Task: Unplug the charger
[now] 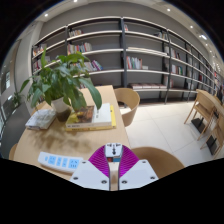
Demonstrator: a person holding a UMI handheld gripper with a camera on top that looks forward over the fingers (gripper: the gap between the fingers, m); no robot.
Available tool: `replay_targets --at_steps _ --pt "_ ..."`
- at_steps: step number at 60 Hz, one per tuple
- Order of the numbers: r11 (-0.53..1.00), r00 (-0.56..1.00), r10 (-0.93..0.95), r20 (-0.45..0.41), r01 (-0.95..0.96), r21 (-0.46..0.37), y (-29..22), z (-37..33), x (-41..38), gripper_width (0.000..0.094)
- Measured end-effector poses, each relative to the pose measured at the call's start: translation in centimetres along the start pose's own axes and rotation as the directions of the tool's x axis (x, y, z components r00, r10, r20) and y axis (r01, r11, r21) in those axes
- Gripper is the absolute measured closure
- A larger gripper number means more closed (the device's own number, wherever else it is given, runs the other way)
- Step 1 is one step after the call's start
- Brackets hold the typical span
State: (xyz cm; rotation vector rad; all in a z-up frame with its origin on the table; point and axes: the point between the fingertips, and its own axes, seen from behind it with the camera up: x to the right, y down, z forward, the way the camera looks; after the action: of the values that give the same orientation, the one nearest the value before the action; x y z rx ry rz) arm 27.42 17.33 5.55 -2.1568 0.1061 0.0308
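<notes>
— Gripping anything, that gripper (113, 158)?
— No. Its fingers are drawn together, the magenta pads (104, 158) meeting in a narrow wedge with only a thin dark seam between them, and nothing is caught there.
— What are the fingers made of?
— White, smooth, plastic-looking blocks, with the pads showing a fine ribbed texture on their inner faces.
— And the task's thing?
— A flat, oblong white power strip (60, 161) lies on the wooden table (25, 150), just ahead of the fingers and off to their left, not touching them. It has bluish marks on top; whether a charger is plugged into it is too small to tell.
— What else is on the table?
— Beyond the strip, a leafy green potted plant (65, 75) with broad, glossy leaves. A pale, boxy stack (92, 116) lies at its base, and a small pile of books (42, 118) to its left.
— Behind that?
— A curved wooden chair (127, 100) stands just past the table's far edge, and dark metal bookshelves (120, 45) filled with rows of books line the back wall
</notes>
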Motion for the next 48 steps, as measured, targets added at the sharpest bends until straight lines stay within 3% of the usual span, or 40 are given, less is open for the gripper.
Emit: replay_targets --at_steps 10,23,25,27,29,30,36,48 --pt "0.993 1.0 -0.009 0.012 0.011 -0.117 3.8 0.8 -0.2 0.0825" --pt "0.997 1.0 -0.017 0.014 0.018 -0.078 4.3 2.0 -0.7 0.0675" --pt "0.996 1.0 -0.019 0.008 0.02 -0.091 4.5 1.8 -0.4 0.0616" --pt "0.994 1.0 -0.027 -0.015 0.025 -0.106 5.0 2.0 0.0 0.0501" --pt "0.992 0.998 -0.044 -0.04 0.039 -0.118 5.3 2.1 0.4 0.0328" --pt "0.992 0.997 -0.051 -0.052 0.045 -0.118 5.3 2.1 0.7 0.0319" --pt "0.995 0.993 -0.072 -0.095 0.064 -0.081 4.2 1.4 1.2 0.0191" --pt "0.992 0.991 -0.074 -0.115 0.085 0.098 -4.0 -6.0 -0.8 0.0141"
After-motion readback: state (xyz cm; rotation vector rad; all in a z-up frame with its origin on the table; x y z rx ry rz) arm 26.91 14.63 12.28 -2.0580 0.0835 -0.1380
